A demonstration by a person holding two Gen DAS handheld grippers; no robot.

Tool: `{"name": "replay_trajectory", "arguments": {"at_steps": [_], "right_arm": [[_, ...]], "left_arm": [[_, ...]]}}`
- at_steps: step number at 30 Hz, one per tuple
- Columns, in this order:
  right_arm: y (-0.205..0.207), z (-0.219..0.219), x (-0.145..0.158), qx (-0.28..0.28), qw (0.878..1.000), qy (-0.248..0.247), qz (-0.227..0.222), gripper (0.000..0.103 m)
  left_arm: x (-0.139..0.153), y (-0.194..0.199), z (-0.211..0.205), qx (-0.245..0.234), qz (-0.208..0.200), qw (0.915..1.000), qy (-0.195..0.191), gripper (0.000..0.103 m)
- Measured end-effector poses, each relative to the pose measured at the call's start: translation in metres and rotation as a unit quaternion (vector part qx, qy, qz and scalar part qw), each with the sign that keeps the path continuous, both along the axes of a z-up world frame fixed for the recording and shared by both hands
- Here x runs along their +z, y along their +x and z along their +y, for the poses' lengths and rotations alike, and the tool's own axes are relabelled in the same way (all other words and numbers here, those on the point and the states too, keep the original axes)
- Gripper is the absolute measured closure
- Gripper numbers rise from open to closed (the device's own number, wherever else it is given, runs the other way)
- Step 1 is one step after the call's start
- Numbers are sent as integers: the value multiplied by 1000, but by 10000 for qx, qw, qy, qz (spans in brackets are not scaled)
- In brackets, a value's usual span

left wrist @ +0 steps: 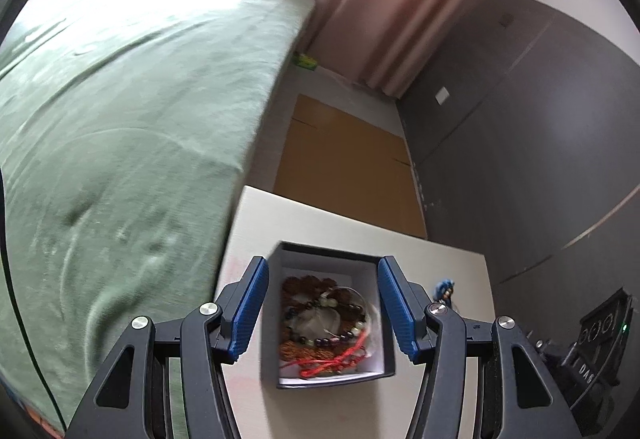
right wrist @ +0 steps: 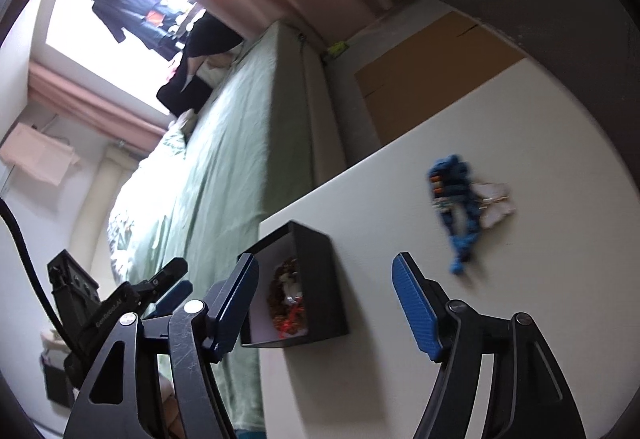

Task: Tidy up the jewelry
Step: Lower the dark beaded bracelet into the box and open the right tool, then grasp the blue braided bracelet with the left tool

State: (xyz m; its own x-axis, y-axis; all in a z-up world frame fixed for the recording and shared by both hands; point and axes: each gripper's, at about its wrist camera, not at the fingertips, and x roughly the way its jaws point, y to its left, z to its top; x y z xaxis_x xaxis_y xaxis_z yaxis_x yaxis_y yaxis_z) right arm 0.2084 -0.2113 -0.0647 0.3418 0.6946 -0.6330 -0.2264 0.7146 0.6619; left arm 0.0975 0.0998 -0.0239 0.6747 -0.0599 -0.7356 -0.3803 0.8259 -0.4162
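Both my left tongs (left wrist: 322, 303) and right tongs (right wrist: 326, 303) gaped empty; the box (left wrist: 372, 323) sat beside the bed (left wrist: 132, 119), the blue bracelet (right wrist: 456, 207) apart on the table (right wrist: 520, 143).

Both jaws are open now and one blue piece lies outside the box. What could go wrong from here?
1. The blue braided piece is tangled with a small white item; the right gripper may lift both.
2. The black box stands near the table edge beside the bed; the left gripper, jaws astride it, might nudge it off.
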Motion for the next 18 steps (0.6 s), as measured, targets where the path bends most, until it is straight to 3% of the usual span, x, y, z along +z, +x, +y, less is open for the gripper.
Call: {"name": "replay_trajectory", "arguments": {"at_steps": [18], "right_arm": [[18, -81, -3, -729, 9967, -290, 200, 32]], "left_arm": [[-16, 39, -98, -996, 310, 9943, 235, 45]]}}
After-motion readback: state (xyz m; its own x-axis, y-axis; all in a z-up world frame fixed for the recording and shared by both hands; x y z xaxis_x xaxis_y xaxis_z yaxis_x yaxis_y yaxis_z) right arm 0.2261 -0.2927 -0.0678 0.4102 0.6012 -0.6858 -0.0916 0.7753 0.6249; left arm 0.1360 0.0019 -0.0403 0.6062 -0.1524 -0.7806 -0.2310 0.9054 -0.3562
